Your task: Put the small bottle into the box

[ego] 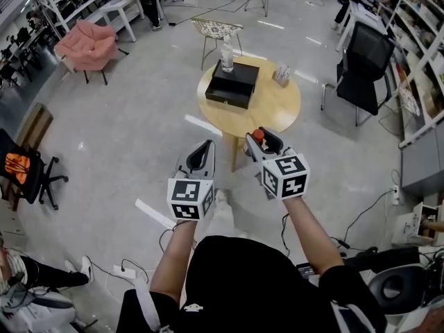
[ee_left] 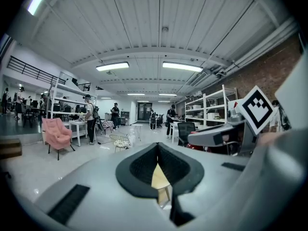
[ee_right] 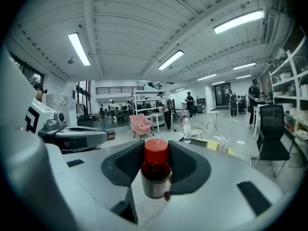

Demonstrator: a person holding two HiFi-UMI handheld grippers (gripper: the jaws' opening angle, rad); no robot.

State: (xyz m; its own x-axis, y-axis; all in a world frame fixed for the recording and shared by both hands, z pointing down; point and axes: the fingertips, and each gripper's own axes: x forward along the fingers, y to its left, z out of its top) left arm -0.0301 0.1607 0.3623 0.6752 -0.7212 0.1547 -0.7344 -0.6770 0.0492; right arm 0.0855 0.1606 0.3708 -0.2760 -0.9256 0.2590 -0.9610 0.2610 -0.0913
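Note:
My right gripper (ego: 263, 140) is shut on the small bottle (ego: 258, 135), a dark red bottle with a red cap. In the right gripper view the bottle (ee_right: 155, 173) stands upright between the black pads (ee_right: 186, 165), held in the air. The black box (ego: 234, 83) lies on the round wooden table (ego: 277, 109) ahead of both grippers, well apart from them. A clear plastic bottle (ego: 227, 56) stands at the box's far edge. My left gripper (ego: 202, 151) hangs beside the right one, jaws together and holding nothing; the left gripper view shows its tip (ee_left: 159, 170) closed.
A small holder (ego: 282, 75) sits on the table's right side. A wire chair (ego: 216, 30) stands behind the table, a black office chair (ego: 364, 54) to its right, a pink armchair (ego: 87, 45) far left. Shelving lines the right wall. People stand in the background.

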